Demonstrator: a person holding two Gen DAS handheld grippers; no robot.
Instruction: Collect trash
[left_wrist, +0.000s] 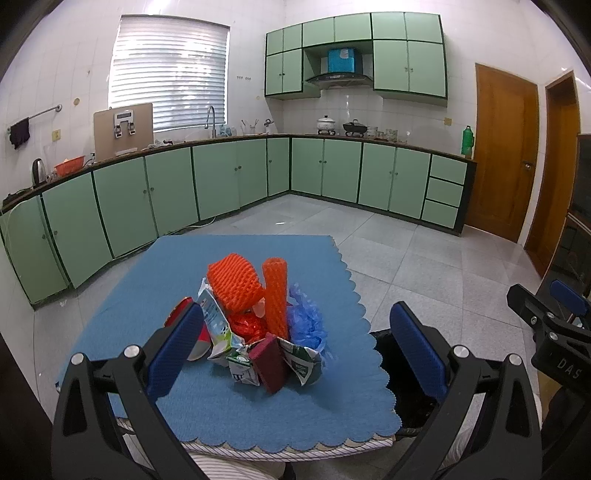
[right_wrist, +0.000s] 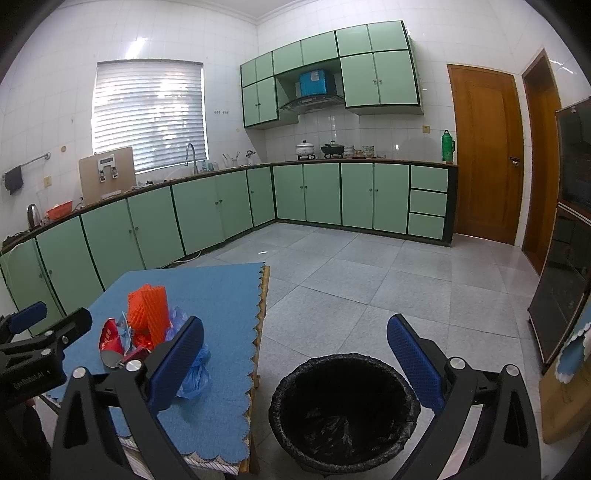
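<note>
- Our left gripper (left_wrist: 295, 345) hovers over the near edge of the surface, its 2 blue fingers (left_wrist: 177, 347) spread wide apart and holding nothing.
- The trash pile sits on the blue mat (left_wrist: 147, 295) just ahead of us: 2 orange foam nets (left_wrist: 236, 280) on top, a crushed milk carton (left_wrist: 218, 325) on the left, a dark red box (left_wrist: 271, 362) in front, and a blue plastic bag (left_wrist: 308, 323) on the right.
- Our right gripper (right_wrist: 295, 363) hangs above the floor beside the surface, fingers (right_wrist: 413, 362) also wide apart and empty.
- The bin (right_wrist: 343, 410), lined with a black bag, stands on the floor directly beneath our right gripper, just beside the mat's scalloped edge.
</note>
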